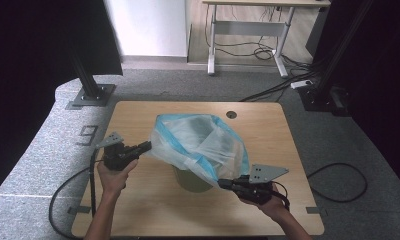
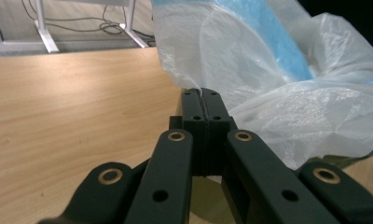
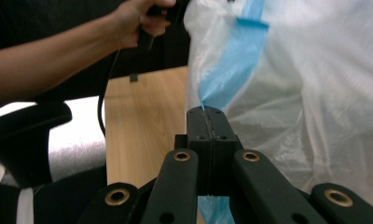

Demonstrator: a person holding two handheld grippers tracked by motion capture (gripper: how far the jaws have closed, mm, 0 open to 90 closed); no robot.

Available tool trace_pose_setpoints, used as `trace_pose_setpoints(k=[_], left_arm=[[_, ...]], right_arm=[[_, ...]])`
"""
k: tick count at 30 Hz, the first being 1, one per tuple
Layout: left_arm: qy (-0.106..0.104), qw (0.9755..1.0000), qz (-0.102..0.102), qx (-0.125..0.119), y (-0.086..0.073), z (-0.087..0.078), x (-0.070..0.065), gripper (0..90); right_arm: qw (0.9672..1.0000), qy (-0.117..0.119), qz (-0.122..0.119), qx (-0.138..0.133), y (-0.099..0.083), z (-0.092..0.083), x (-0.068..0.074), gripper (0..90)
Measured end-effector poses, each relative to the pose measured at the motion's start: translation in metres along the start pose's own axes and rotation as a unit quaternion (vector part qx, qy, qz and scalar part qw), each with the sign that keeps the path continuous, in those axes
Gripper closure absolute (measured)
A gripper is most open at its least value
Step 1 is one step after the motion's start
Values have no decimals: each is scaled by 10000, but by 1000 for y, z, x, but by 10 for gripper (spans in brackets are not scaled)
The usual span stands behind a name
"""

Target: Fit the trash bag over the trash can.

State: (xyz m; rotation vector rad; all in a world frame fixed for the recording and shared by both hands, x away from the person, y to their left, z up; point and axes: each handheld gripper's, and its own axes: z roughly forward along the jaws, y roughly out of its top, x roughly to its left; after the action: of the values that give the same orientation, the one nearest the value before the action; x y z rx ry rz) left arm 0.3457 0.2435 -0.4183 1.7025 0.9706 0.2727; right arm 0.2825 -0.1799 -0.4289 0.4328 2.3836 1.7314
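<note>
The person holds a thin plastic bag (image 1: 198, 142) stretched open above a small olive-green bin (image 1: 190, 181) that stands near the middle of the table (image 1: 138, 200). The left gripper (image 1: 147, 146) is closed on the bag's rim at the left side, and the right gripper (image 1: 223, 184) is closed on the rim at the right side, lower and nearer to the person. In the left gripper view the jaws stand pressed together with the film (image 2: 287, 93) coming out from between them; in the right gripper view the jaws pinch the blue band (image 3: 231, 70) of the rim.

I think the biggest risk is that the film slips out of one gripper, because the bite is very narrow and the plastic is smooth. If the hands pull too far apart, the thin film may also stretch or tear at the pinch. The bin looks light, so a pull of the bag to one side could tip or push it.

The bag is translucent white, crinkled and soft, with a blue rim band. The bin looks round and matte. The table is pale wood with rounded corners.
</note>
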Motion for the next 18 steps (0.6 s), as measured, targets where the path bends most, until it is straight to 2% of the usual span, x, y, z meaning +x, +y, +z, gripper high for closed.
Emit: trace_pose_setpoints(k=[3, 10, 18], left_arm=[[-108, 9999, -76, 5, -6, 0, 2, 900], [-252, 9996, -72, 103, -15, 3, 3, 900], [-202, 9995, -76, 236, -23, 3, 5, 900]], right_arm=[[9998, 115, 174, -1, -13, 7, -5, 885], [9993, 205, 318, 71, -29, 19, -9, 885], [9981, 273, 465, 294, -47, 25, -14, 885]])
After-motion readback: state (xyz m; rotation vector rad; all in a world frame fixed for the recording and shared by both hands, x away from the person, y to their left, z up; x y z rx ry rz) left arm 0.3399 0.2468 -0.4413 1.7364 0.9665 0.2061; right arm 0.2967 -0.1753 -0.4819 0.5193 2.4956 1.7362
